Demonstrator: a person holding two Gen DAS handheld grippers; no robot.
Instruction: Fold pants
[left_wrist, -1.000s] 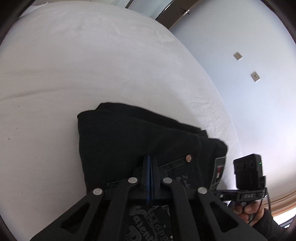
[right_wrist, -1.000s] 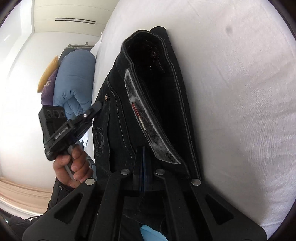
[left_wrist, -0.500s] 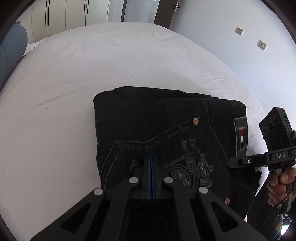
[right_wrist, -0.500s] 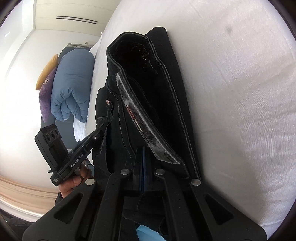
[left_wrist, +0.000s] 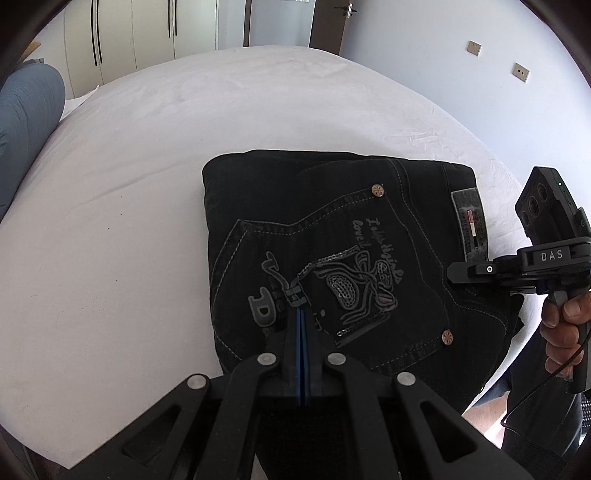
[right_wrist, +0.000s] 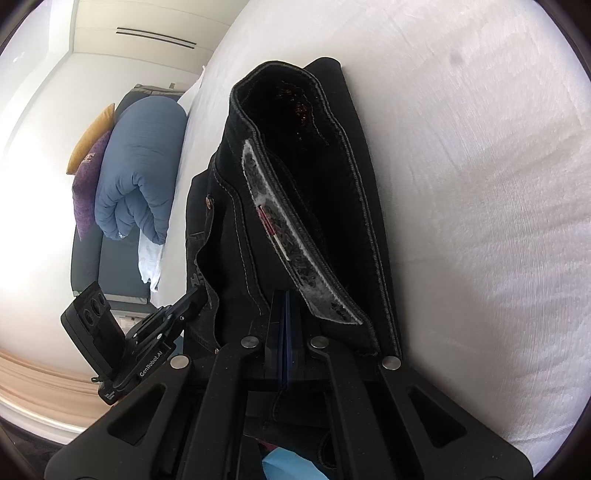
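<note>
Black jeans (left_wrist: 332, 229) lie folded on the white bed (left_wrist: 147, 184), back pocket with grey embroidery facing up. My left gripper (left_wrist: 301, 314) is shut on the near edge of the jeans at the pocket. My right gripper (right_wrist: 286, 295) is shut on the waistband edge of the jeans (right_wrist: 295, 184), by the grey label (right_wrist: 280, 236), and holds it slightly raised. The right gripper also shows in the left wrist view (left_wrist: 454, 273) at the jeans' right edge. The left gripper shows in the right wrist view (right_wrist: 192, 295).
A rolled blue duvet (right_wrist: 136, 173) with purple and yellow pillows lies beyond the bed's end. White wardrobes (left_wrist: 129, 33) and a door stand at the back. The bed's edge (left_wrist: 495, 376) runs close on the right.
The left gripper has risen and tilted, so the whole folded jeans and back pocket show. The jeans have settled flatter on the bed. The right gripper has hardly moved.
</note>
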